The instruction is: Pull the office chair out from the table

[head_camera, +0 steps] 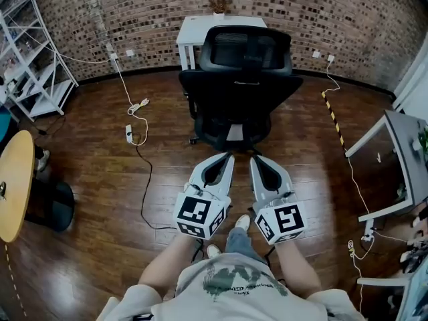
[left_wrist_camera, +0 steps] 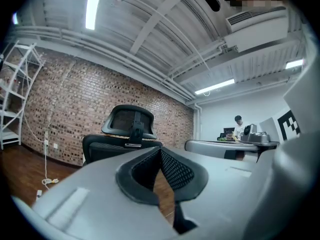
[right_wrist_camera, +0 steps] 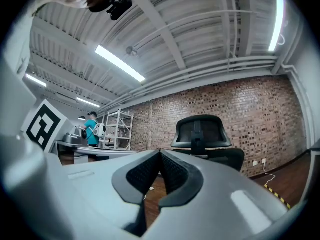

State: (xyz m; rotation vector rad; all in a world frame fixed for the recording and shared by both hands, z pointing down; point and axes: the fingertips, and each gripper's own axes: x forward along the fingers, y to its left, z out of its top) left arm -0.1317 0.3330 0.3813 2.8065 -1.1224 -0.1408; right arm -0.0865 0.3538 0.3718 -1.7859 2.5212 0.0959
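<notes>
I stood in the room and saw the office chair (head_camera: 242, 79) at the far side, with its back turned to the person and its seat toward the small white table (head_camera: 194, 29) at the brick wall (head_camera: 134, 19). The headrest reached up in front of the table edge. I could not tell how much of the seat was under the table top, or whether any gap was between them. So the scene fitted two cases: a chair standing close at the table, or a chair already drawn a little toward the person and let go.

The left gripper (head_camera: 229, 158) and the right gripper (head_camera: 255, 160) were side by side, near the person, low over the wooden floor (head_camera: 100, 172). Both pointed level toward the far side, the tips turned slightly toward each other. In both, the jaws were pressed together with nothing between them. Neither touched the chair.

The chair lay straight ahead of the two claws, on the far side, with its middle between them. No hand was clearly the nearer one. The broad backrest ran from left to right, across the line on which the claws pointed, and the way out from the table ran toward the person
</notes>
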